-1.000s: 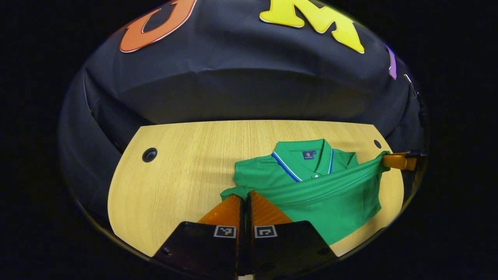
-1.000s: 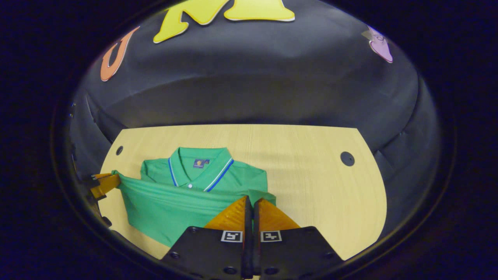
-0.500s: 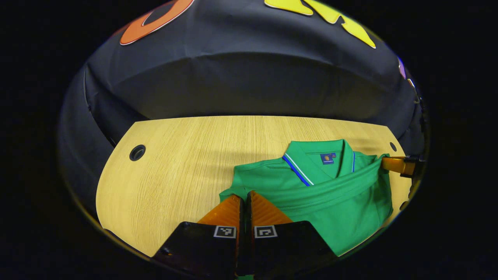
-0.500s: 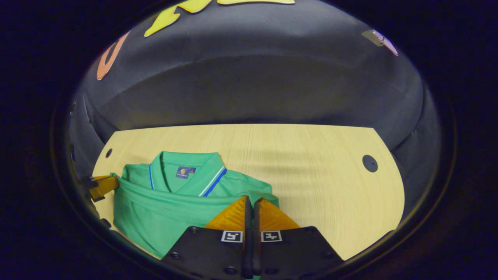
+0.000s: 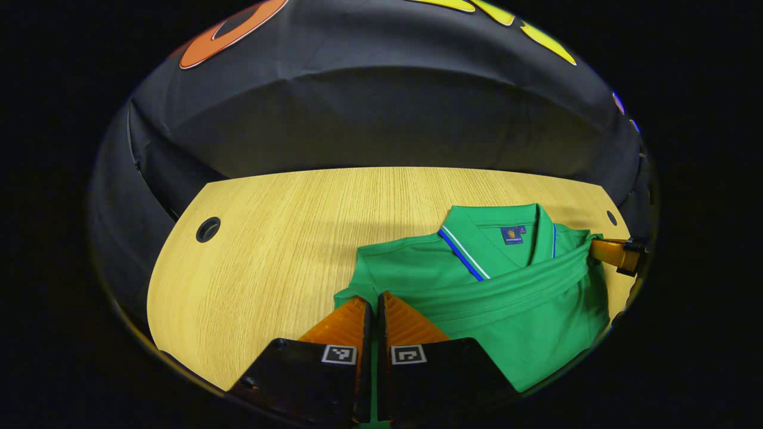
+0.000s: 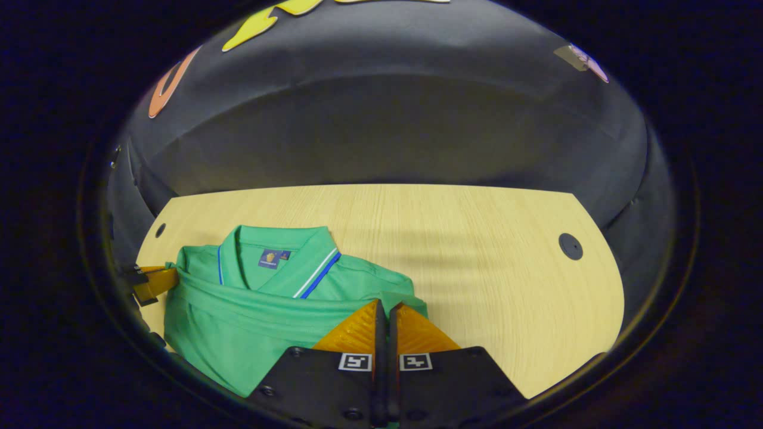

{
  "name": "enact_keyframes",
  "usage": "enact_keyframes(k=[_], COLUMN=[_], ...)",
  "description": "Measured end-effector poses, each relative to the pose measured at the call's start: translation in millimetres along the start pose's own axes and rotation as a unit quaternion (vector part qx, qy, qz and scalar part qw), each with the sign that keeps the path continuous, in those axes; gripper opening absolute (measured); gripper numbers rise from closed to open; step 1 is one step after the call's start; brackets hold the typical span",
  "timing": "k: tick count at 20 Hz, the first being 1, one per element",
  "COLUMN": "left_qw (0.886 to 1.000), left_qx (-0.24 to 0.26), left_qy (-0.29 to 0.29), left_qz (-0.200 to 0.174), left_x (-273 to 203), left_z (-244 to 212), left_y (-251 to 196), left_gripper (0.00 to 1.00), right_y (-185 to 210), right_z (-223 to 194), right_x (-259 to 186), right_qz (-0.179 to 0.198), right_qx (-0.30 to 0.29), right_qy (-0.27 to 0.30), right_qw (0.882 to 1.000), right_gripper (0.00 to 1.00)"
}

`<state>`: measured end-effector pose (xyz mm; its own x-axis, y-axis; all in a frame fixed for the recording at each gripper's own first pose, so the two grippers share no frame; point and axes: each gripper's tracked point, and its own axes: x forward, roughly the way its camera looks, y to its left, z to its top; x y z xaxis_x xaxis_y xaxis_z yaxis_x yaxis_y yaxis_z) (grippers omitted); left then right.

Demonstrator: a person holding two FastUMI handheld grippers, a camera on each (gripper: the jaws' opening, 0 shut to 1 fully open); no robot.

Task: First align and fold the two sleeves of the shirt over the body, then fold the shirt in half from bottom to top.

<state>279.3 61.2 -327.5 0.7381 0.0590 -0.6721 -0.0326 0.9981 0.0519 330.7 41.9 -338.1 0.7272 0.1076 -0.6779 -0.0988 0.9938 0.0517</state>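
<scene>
Now | my left gripper (image 5: 374, 301) and right gripper (image 6: 387, 310) each clamped on a hem corner of the shirt (image 5: 506, 298) | hem held taut above table (image 5: 286, 238), near collar, so the half-fold lands straight | sleeves look already folded

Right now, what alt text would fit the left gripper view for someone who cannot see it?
The left tool pinches the hem of a green collared polo shirt on a light wooden table; the right tool pinches the hem's far end.
</scene>
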Motion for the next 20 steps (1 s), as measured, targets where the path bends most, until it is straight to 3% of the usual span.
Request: enact_keyframes(k=[1,3,4,5,7,8,9,10,11,15,16,17,18,19,20], left_qw=[1.0,1.0,0.999,0.999,1.0,1.0,1.0,1.0,0.999,0.999,0.999,0.998,0.998,0.997,0.996], left_qx=[0.0,0.004,0.003,0.0,-0.009,-0.012,-0.014,-0.017,-0.021,-0.032,-0.034,-0.036,-0.038,-0.038,-0.038], left_qy=[0.002,0.005,0.004,0.004,0.006,0.006,0.003,-0.004,-0.01,-0.018,-0.022,-0.03,-0.043,-0.059,-0.079], left_qz=[0.005,0.026,0.033,0.032,0.024,0.024,0.024,0.024,0.023,0.027,0.028,0.029,0.027,0.027,0.027], left_x=[-1.9,-1.2,-0.8,-3.2,-7.2,-10.1,-13.2,-19.3,-24.2,-57.0,-69.8,-84.6,-100.0,-120.2,-141.4], left_z=[-1.4,-3.4,-2.8,-3.4,-4.3,-4.0,-3.3,-0.4,1.4,1.8,2.8,4.5,8.9,16.2,23.0], left_y=[0.1,10.6,14.3,14.3,12.0,12.4,13.2,13.7,13.9,18.0,19.3,19.4,18.7,19.7,20.1], left_gripper=[0.11,0.39,0.47,0.75,0.88,0.93,0.95,1.0,0.95,0.96,0.96,0.96,0.96,0.96,0.96], right_y=[0.0,0.4,1.8,1.2,2.5,3.8,4.6,3.7,1.4,9.1,11.2,15.2,20.9,26.7,28.7], right_z=[-0.8,-3.2,-5.7,-7.3,-9.0,-9.4,-10.4,-12.5,-12.2,-14.3,-14.2,-12.4,-7.6,1.1,9.4], right_x=[0.2,-4.2,-4.6,-6.2,-13.6,-18.7,-22.0,-24.8,-30.7,-60.8,-73.0,-88.4,-108.2,-129.8,-155.6], right_qz=[-0.001,-0.004,-0.001,-0.002,0.001,0.009,0.011,0.009,0.004,0.009,0.008,0.01,0.017,0.019,0.019], right_qx=[-0.002,-0.003,0.001,0.003,0.007,0.009,0.01,0.009,0.006,-0.01,-0.018,-0.025,-0.028,-0.032,-0.036], right_qy=[-0.002,-0.005,-0.003,-0.001,-0.003,-0.006,-0.007,-0.007,-0.01,-0.025,-0.031,-0.043,-0.061,-0.079,-0.105], right_qw=[1.0,1.0,1.0,1.0,1.0,1.0,1.0,1.0,1.0,1.0,0.999,0.999,0.998,0.996,0.994], right_gripper=[0.02,0.02,0.0,0.0,0.0,0.1,0.11,0.24,0.22,0.85,0.81,0.85,0.78,0.78,0.85])
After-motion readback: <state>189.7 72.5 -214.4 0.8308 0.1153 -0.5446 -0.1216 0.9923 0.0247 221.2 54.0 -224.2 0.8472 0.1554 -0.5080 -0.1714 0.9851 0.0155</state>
